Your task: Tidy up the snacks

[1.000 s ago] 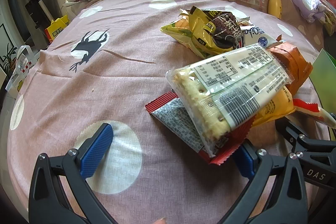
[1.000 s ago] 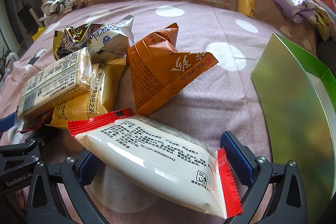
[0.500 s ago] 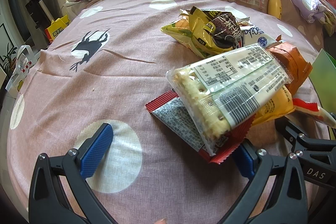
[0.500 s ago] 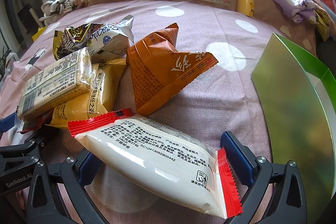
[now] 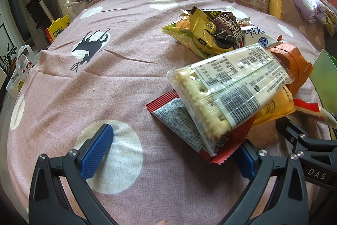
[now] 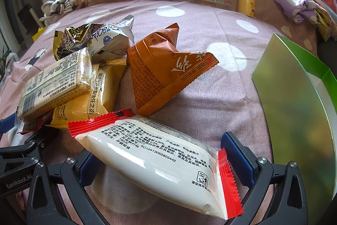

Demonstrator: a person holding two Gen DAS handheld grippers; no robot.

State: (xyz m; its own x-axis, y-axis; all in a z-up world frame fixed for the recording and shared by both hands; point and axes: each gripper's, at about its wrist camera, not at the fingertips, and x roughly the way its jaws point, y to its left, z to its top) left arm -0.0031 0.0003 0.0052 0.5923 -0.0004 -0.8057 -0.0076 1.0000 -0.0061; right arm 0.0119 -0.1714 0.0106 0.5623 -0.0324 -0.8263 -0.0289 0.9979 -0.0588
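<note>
My right gripper [image 6: 162, 159] is spread wide around the white, red-edged snack pouch [image 6: 160, 157] at lower centre, printed "SC12413052805442", with the green cardboard box [image 6: 299, 111] only in that view at right. My left gripper [image 5: 168, 151] is spread too, its right pad under the red-edged foil packet [image 5: 185, 125] beneath the clear cracker pack [image 5: 227, 88]; "DAS" reads at lower right. Everything lies on the pink polka-dot bedsheet [image 5: 105, 81].

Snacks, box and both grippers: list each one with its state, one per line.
White packet with red ends: sealed, lying between the right gripper's open fingers.
Cracker pack: sealed, propped on other packets.
Orange bag: sealed, puffed, standing on the bed.
Yellow packet: sealed, under the cracker pack.
Green box: open.
Left gripper: open, empty.
Right gripper: open.
</note>
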